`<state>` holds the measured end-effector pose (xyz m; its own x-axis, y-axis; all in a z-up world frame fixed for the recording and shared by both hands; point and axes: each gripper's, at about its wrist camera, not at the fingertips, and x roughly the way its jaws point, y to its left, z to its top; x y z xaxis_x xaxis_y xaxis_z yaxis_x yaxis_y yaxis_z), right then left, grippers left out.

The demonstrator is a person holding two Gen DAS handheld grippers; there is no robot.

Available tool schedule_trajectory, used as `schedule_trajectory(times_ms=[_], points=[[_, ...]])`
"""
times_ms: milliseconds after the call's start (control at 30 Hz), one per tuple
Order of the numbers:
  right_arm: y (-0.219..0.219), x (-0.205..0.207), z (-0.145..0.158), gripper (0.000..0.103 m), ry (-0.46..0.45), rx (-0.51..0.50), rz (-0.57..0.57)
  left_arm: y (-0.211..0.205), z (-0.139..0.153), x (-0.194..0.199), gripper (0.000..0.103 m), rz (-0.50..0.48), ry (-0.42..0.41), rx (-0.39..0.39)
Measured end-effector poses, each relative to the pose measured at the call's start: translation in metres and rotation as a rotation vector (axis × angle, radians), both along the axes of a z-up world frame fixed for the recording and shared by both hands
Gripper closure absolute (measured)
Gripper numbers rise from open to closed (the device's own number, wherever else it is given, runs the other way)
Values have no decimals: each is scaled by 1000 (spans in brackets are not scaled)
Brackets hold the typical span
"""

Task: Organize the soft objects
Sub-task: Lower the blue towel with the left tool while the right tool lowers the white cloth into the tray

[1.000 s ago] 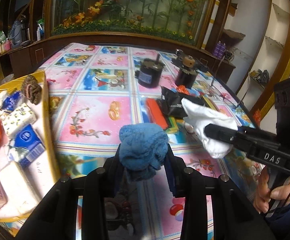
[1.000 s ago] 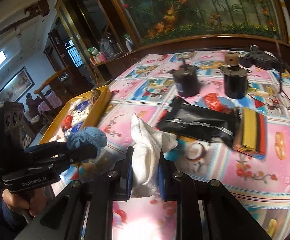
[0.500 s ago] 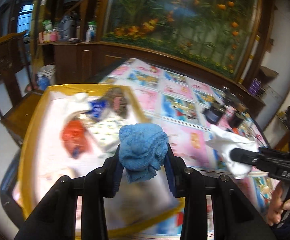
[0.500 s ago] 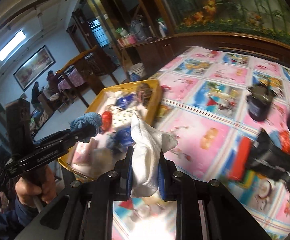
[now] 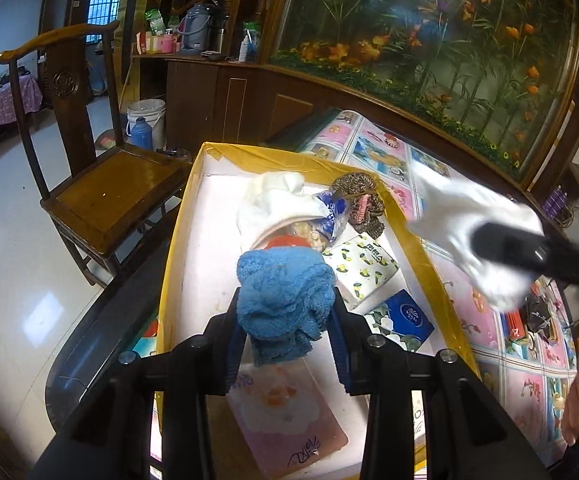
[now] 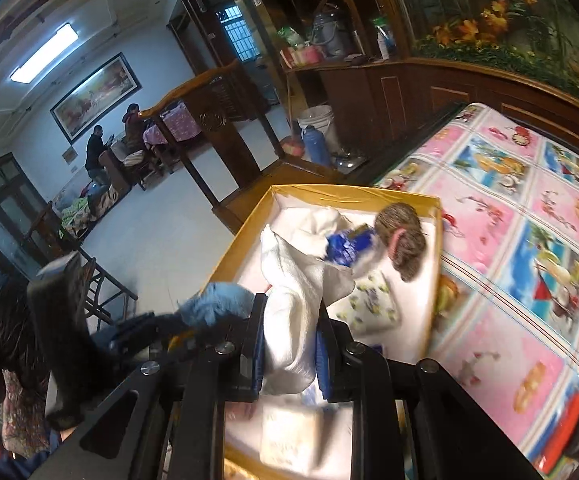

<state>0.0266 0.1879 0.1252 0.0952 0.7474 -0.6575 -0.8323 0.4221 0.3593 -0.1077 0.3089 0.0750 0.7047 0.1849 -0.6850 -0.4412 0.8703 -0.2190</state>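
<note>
Each hand-held gripper is black plastic: the left hand-held gripper point(image 5: 285, 344) and right hand-held gripper point(image 6: 291, 344) carry blue pads point(image 5: 235, 354) and silver screws point(image 5: 448, 356).

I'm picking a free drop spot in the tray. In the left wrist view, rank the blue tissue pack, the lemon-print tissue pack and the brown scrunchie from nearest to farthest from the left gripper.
1. Blue tissue pack: just right of the left gripper, by the tray's right wall.
2. Lemon-print tissue pack: farther up the tray, right of middle.
3. Brown scrunchie: far right corner of the yellow tray.
</note>
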Motion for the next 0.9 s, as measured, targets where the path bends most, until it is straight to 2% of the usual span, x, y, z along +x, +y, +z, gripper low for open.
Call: schedule_trajectory(times_ms=[300, 567, 600, 667, 700, 767, 800, 900], points=[[93, 38, -29, 81, 96, -66, 0, 5, -3, 4, 67, -15, 16, -14], [149, 44, -48, 79, 75, -128, 1, 10, -6, 6, 67, -17, 27, -26], [152, 46, -51, 76, 75, -136, -3, 11, -7, 6, 67, -14, 28, -28], [156, 50, -55, 63, 100, -137, -1, 13, -7, 6, 64, -12, 25, -39], [155, 51, -56, 60, 109, -128, 2, 13, -7, 5, 61, -11, 24, -42], [152, 51, -54, 47, 116, -112, 11, 13, -6, 4, 50, -9, 22, -37], [149, 52, -52, 46, 114, -99, 12, 13, -6, 3, 42, -7, 19, -37], [134, 50, -42, 46, 112, -62, 7, 14, -4, 0, 41, 3, 3, -41]])
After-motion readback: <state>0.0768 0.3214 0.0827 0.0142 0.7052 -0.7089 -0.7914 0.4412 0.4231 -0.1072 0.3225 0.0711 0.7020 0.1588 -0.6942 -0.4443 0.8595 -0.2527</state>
